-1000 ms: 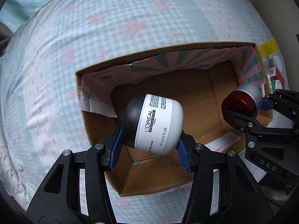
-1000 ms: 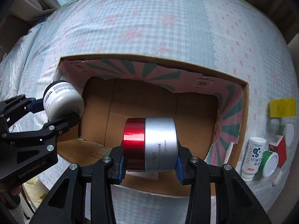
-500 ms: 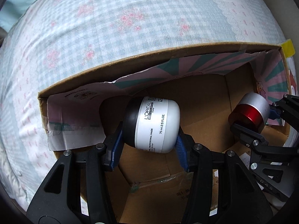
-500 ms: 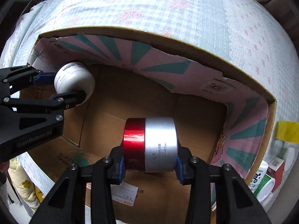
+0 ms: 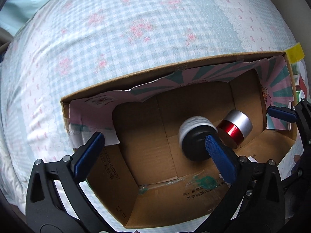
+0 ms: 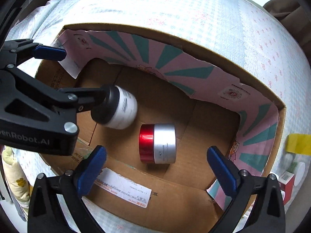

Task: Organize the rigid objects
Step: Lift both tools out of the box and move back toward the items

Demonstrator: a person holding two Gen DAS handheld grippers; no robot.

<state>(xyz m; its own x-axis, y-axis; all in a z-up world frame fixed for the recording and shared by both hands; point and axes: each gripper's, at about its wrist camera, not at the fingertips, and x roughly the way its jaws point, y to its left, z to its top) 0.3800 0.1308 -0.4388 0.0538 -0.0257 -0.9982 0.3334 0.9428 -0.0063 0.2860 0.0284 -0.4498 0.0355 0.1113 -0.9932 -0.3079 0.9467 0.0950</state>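
Note:
An open cardboard box [image 5: 155,73] [image 6: 279,104] with a pink and teal lining sits on a checked bedspread. A white jar with a black lid [image 5: 196,136] [image 6: 118,109] is blurred inside the box, beside my left gripper's right finger; whether it rests on the floor I cannot tell. A red and silver jar [image 5: 236,125] [image 6: 158,143] lies on its side on the box floor. My left gripper [image 5: 153,153] is open and empty above the box. My right gripper [image 6: 156,167] is open and empty, just in front of the red jar.
Small items lie on the bed to the right of the box: a yellow tape piece [image 6: 298,142], a red carton [image 6: 287,182] and a white cap [image 6: 299,173]. A white shipping label [image 6: 124,189] is stuck on the near box flap.
Both grippers have opened. The white jar has left the left gripper and the red and silver jar has left the right gripper; both are now inside the box.

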